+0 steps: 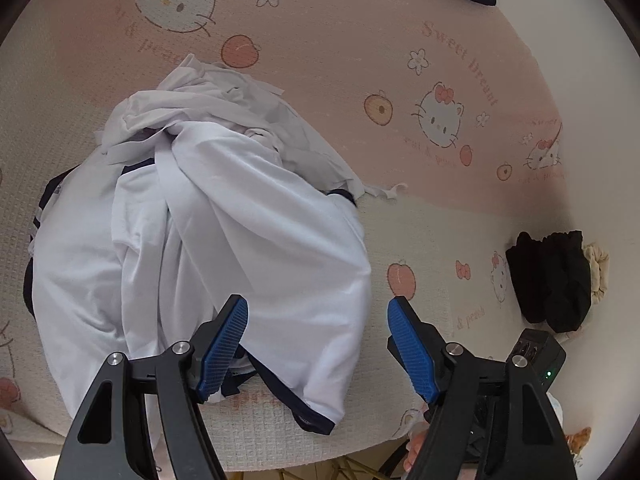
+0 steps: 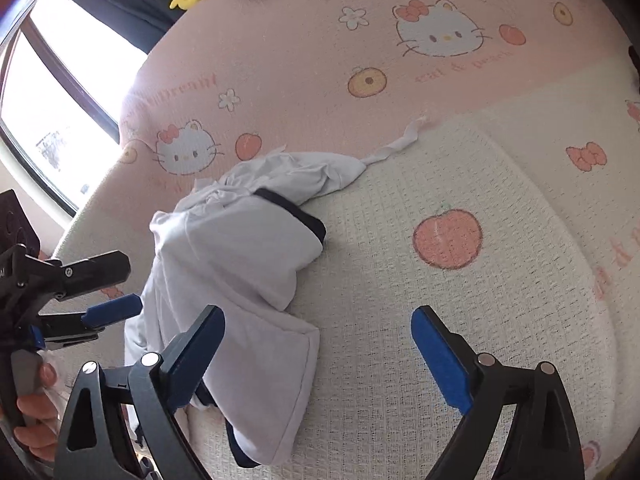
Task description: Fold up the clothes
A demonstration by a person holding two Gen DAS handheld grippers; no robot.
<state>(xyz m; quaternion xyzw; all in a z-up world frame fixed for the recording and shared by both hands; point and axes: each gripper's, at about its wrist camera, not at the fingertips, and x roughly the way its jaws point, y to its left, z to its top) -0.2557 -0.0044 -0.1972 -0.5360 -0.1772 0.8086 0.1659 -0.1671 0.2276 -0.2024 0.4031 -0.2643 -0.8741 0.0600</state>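
Left gripper (image 1: 318, 326) fingers apart, nothing clamped, white garment (image 1: 224, 248) just below. Right gripper (image 2: 318, 336) fingers wide apart too, empty, beside same heap. Garment lies crumpled on patterned blanket (image 1: 400, 40) (dark trim showing at edges). We judge: fold not yet begun. Next we need clean edges or corners to pinch, then spread flat.

left gripper (image 1: 318, 320) agape; right gripper (image 2: 318, 330) agape
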